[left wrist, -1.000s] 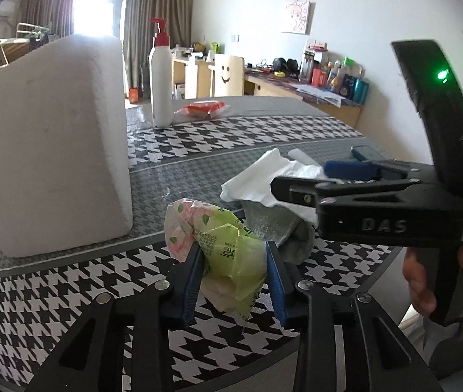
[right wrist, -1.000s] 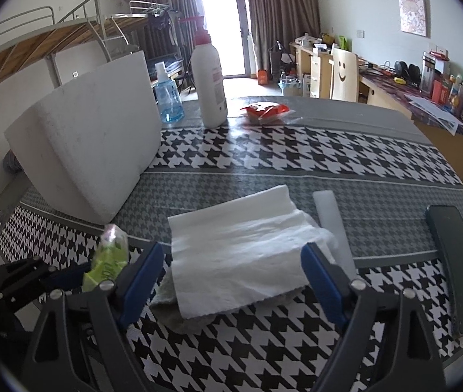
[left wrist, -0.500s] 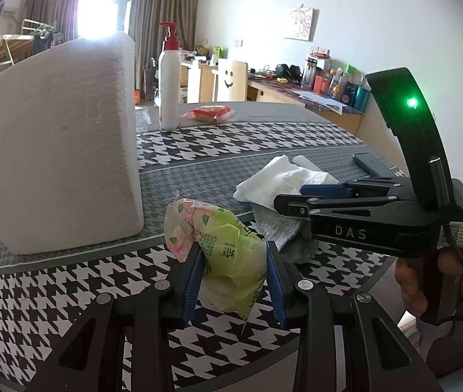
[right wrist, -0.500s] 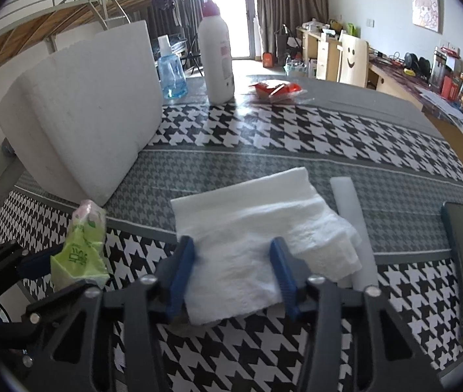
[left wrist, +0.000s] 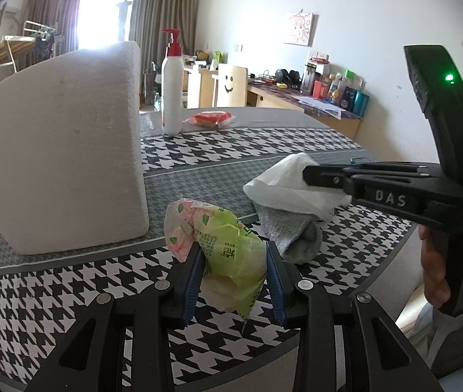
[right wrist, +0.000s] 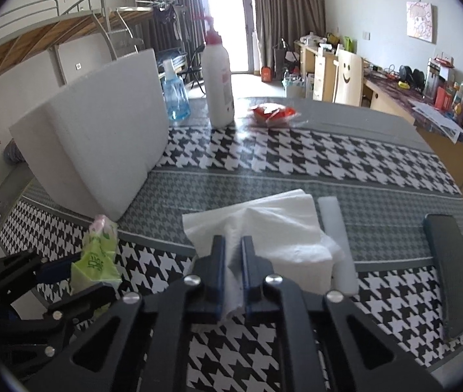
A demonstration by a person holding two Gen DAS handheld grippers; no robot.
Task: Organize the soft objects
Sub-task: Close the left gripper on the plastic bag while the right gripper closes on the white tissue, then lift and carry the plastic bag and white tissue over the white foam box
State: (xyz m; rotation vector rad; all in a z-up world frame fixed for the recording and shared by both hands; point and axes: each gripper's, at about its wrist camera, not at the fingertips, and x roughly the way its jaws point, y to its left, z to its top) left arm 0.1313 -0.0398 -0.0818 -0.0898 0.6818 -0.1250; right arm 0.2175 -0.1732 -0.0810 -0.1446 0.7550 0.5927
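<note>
On the houndstooth tablecloth [right wrist: 296, 156] we count the soft goods first: one green floral tissue packet [left wrist: 231, 251], one white paper napkin [right wrist: 283, 228], one grey cloth [left wrist: 292, 233] and one large white foam block [left wrist: 58, 150]. Our left gripper [left wrist: 234, 274] has its two blue-padded jaws pressed against the sides of the tissue packet, which is held at the near edge of the table, just in front of the foam block's corner. Our right gripper [right wrist: 231, 254] has just been closing, and its two jaws now stand almost together, pinching a fold of the napkin between them; the napkin's near edge is bunched up, while the rest lies spread toward the middle of the table. In the left wrist view the grey cloth lies directly under the napkin, partly covered by it. Just beside the napkin, to the right in the right wrist view, lies one white foam strip [right wrist: 337, 238]; farther right, one dark flat object [right wrist: 450, 271]. At the far end we count two bottles, one white pump bottle [right wrist: 218, 78] and one blue bottle [right wrist: 174, 93], plus one red snack packet [right wrist: 274, 112].
</note>
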